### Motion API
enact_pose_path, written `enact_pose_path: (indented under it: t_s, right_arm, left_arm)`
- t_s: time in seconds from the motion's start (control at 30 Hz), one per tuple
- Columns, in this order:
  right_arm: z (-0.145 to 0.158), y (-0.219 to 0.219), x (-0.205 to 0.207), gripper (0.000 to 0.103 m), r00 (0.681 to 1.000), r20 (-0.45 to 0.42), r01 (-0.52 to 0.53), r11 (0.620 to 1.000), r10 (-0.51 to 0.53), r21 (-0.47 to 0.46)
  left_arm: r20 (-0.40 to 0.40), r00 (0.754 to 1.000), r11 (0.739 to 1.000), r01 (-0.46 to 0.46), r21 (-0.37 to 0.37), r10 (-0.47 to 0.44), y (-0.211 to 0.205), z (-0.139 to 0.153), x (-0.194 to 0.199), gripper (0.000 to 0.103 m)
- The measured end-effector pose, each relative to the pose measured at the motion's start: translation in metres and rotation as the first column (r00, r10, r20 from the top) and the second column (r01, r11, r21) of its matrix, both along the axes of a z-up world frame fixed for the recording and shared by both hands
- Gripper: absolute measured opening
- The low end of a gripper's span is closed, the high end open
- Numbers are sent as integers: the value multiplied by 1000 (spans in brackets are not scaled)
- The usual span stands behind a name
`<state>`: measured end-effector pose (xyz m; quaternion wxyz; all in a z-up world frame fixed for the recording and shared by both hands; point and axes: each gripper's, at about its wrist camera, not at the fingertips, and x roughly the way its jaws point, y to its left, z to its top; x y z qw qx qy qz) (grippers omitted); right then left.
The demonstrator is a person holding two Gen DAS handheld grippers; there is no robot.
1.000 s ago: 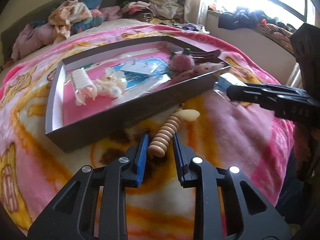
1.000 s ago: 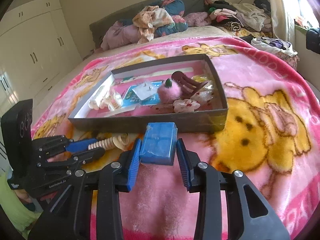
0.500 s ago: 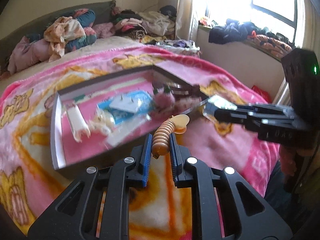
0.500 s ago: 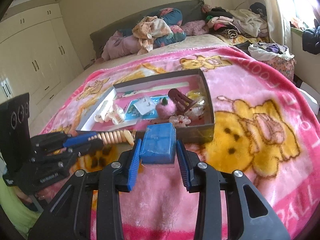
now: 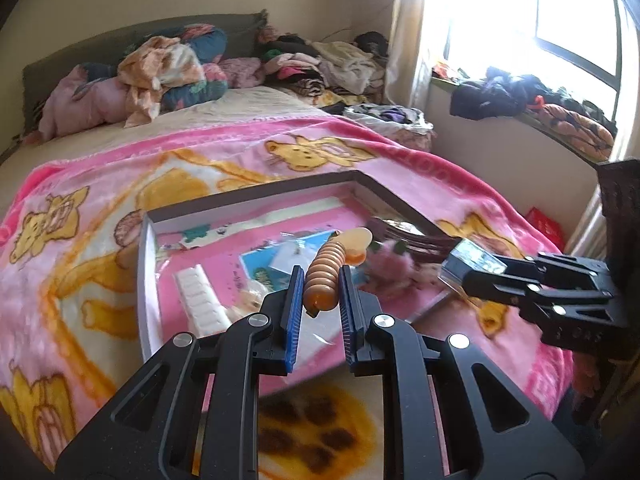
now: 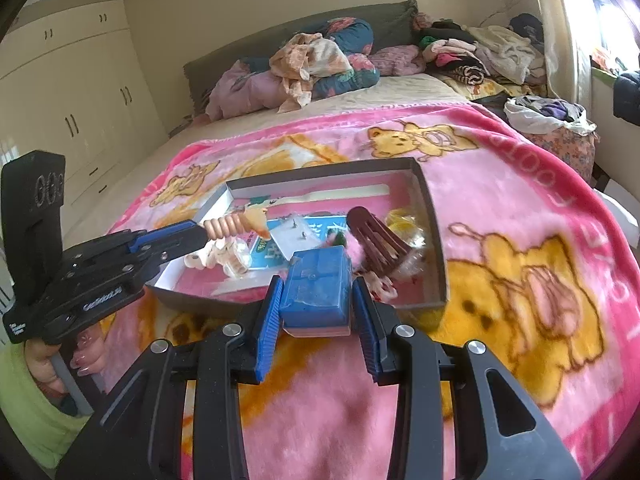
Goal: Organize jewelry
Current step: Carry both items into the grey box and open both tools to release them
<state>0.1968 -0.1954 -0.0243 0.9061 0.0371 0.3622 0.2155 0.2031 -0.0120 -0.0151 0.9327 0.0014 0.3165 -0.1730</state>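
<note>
Left gripper (image 5: 319, 280) clamped on a beaded bracelet (image 5: 326, 270), held above the open box (image 5: 146, 264) on the bed. Right gripper (image 6: 316, 300) clamped on a blue case (image 6: 316, 290) at the box's near wall.

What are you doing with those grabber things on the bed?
A person is tidying jewelry into a grey box on the pink blanket. The left gripper holds a beaded bracelet over the box, while the right gripper holds a small blue case at the box's near edge. Neither is put down yet.
</note>
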Motion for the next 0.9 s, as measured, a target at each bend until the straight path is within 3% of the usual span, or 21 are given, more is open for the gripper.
enact_pose_path:
  t_s: [0.9]
  right_arm:
    - [-33, 73, 42, 34, 991, -60, -127, 991, 124, -48]
  left_arm:
    - [-64, 986, 987, -157, -44, 154, 46, -29, 52, 11]
